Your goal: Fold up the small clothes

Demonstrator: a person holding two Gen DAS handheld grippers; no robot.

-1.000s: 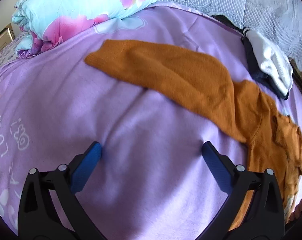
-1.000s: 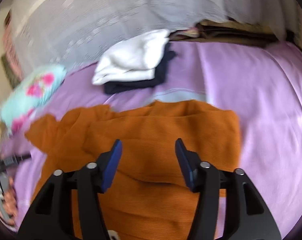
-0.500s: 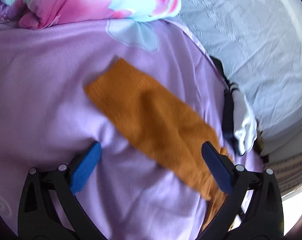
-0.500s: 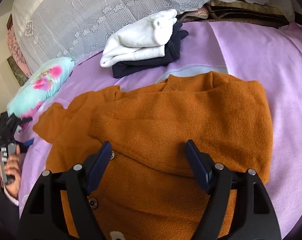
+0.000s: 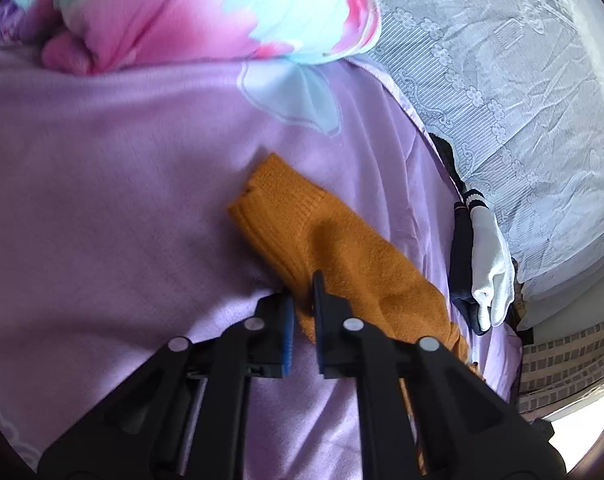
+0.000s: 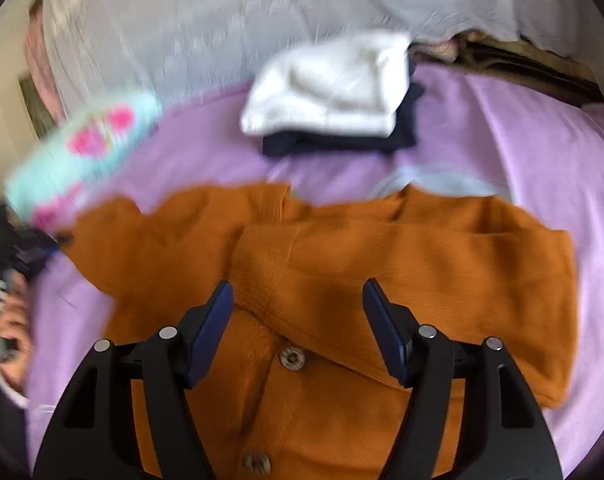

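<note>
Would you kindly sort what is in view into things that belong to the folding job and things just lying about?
Job in hand:
orange cardigan
its sleeve, pinched in the left gripper
right gripper, open above the cardigan

Lying about:
floral pillow
white and dark folded clothes
purple bedsheet

Home bedroom. Work surface is a bed with a lilac bedsheet (image 5: 101,200) printed with pale flower shapes. Rolled floral quilt (image 5: 205,8), pink and turquoise, sits at one end. White lace-patterned cover (image 5: 522,100) drapes along the bed's far side. Folded clothes on the sheet: white garment (image 6: 330,84) stacked on a dark navy one (image 6: 342,144). Orange knit cardigan (image 6: 382,264) with buttons spread out in front. Daylight, domestic clutter at the edges.
</note>
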